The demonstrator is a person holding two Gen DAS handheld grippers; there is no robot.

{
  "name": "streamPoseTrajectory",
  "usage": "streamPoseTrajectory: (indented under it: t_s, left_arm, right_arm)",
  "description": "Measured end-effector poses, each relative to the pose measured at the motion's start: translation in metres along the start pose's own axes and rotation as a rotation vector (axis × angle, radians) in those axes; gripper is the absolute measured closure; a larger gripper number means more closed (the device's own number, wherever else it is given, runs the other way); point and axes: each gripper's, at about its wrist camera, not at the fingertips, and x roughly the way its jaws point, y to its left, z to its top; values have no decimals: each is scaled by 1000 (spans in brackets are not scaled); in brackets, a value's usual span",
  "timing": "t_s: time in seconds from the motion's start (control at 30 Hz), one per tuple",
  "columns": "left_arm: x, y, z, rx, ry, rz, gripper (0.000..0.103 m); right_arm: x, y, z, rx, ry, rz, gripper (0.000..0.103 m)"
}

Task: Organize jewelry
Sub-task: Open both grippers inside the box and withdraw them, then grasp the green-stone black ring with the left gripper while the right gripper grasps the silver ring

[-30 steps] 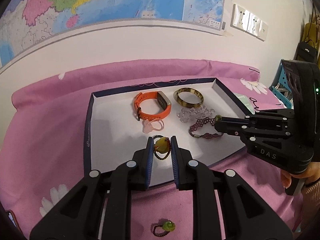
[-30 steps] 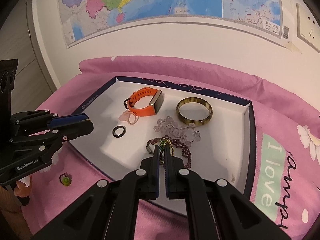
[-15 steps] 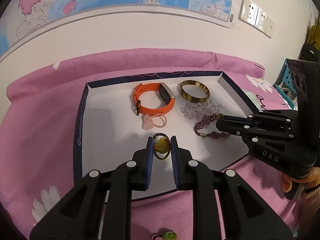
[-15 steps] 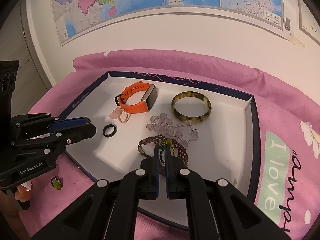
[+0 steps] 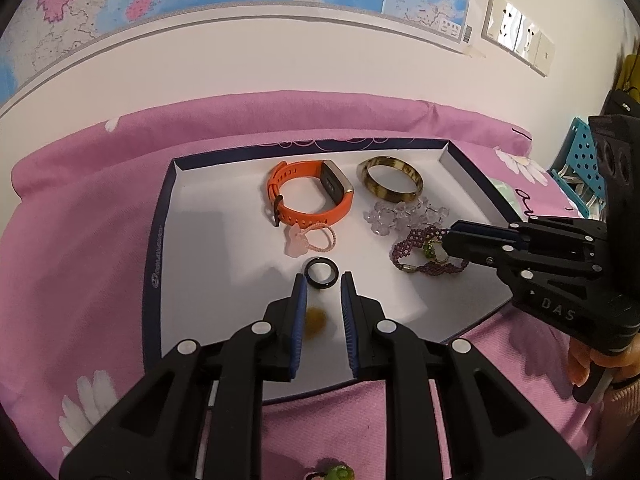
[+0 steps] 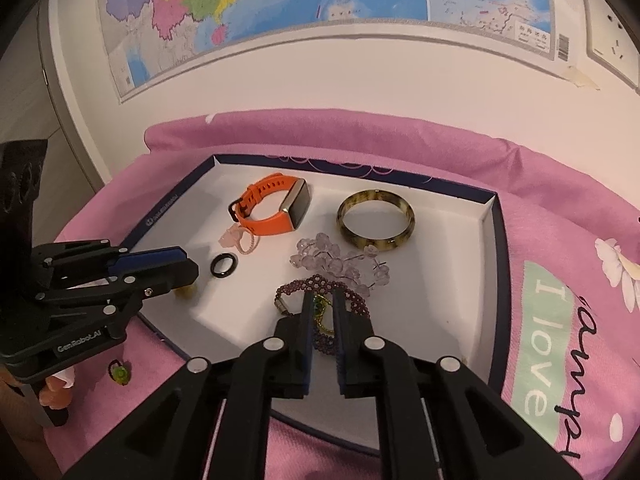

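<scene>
A white tray (image 5: 224,264) with a dark blue rim lies on pink cloth. My left gripper (image 5: 324,280) hovers over its front, jaws opening. A yellow-bead ring (image 5: 316,320) shows as a blur low between the fingers, free of the pads, just behind a black ring (image 5: 322,274). My right gripper (image 6: 323,300) stands over the purple beaded bracelet (image 6: 352,298), jaws opening. A green-bead ring (image 6: 320,310) sits loose between its fingers, resting on the bracelet. Each gripper shows in the other's view: the right gripper (image 5: 444,246) and the left gripper (image 6: 192,272).
The tray also holds an orange watch (image 5: 308,196), a brown bangle (image 5: 390,180), a clear crystal bracelet (image 5: 404,216) and a pink ring (image 5: 310,238). Another green-bead ring (image 6: 119,372) lies on the cloth in front of the tray. A wall with a map rises behind.
Both pairs of jaws have parted. The yellow-bead ring has slipped down out of the left pads. The green-bead ring has come loose between the right fingers.
</scene>
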Motion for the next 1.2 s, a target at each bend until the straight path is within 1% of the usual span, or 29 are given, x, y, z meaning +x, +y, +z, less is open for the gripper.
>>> streamPoseTrajectory:
  t_s: [0.03,0.1,0.13,0.17,0.2,0.27,0.33,0.43,0.6,0.7,0.77,0.87,1.0,1.2]
  left_arm:
    - [-2,1,0,-5,-5,4,74]
    - [-10,2,-2,-5,-32,27,70]
    - [-14,4,-3,-11,-41,30,66]
    - [-17,6,-4,-17,-49,31,64]
    - [-22,7,-6,-22,-59,39,62]
    - [-33,10,-10,-20,-79,51,61]
    - [-43,12,-14,-20,-98,60,50]
    - [-59,16,-23,-12,-122,72,46]
    - [-78,22,-45,1,-129,67,42]
    - [-83,22,-59,11,-109,48,40]
    - [-83,21,-68,17,-94,47,40]
    - [-82,18,-79,32,-73,45,40]
    - [-80,14,-88,43,-48,24,40]
    - [-77,4,-93,71,-33,12,40]
  right_arm:
    - [-3,1,0,1,-5,0,92]
    - [-11,2,-2,4,-22,9,89]
    - [-14,3,-2,4,-28,12,87]
    - [-19,3,-3,6,-39,17,81]
    - [-24,3,-4,10,-50,19,78]
    - [-34,4,-7,8,-63,29,78]
    - [-42,5,-11,8,-71,35,76]
    - [-52,8,-20,3,-72,45,75]
    - [-60,15,-45,-11,-39,54,70]
    - [-61,18,-60,-11,-17,47,70]
    - [-61,19,-70,-8,-2,43,67]
    - [-60,20,-82,6,25,53,67]
    - [-58,25,-94,9,49,58,67]
    - [-56,33,-98,-4,57,60,66]
